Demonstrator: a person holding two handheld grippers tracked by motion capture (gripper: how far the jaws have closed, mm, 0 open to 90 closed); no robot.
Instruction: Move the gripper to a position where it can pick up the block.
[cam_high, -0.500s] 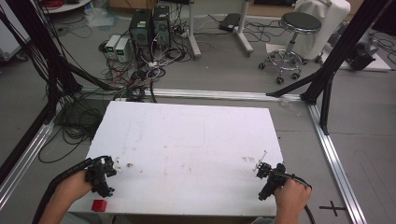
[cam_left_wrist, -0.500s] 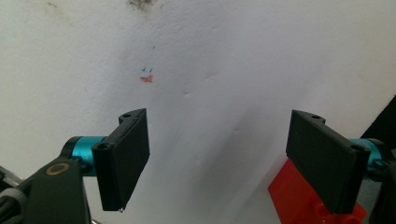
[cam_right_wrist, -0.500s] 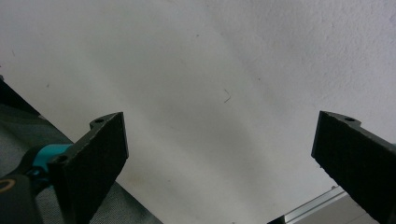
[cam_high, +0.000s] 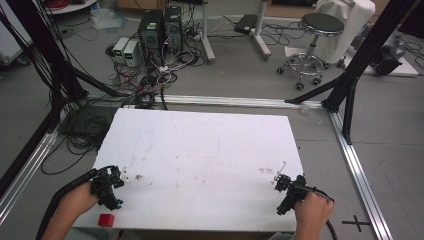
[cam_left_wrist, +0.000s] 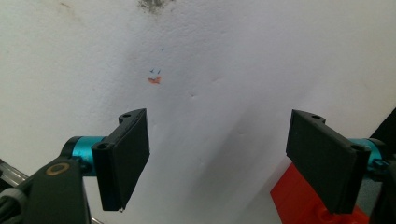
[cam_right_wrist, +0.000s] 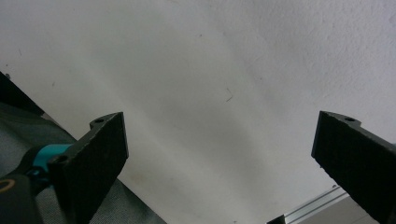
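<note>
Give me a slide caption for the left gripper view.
Left gripper, jaws open, above the white table, with a red block behind its right jaw.

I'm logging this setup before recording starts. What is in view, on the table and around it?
flat white foam table top: one, white, centre
small red block: one, red, table's near-left corner, beside left gripper
computer towers: two, black, floor beyond table
round stool: one, black seat, chrome base, floor far right
tangled cables: many, mostly black, floor far left
left gripper: one, black, open, near-left
right gripper: one, black, open, near-right
</note>
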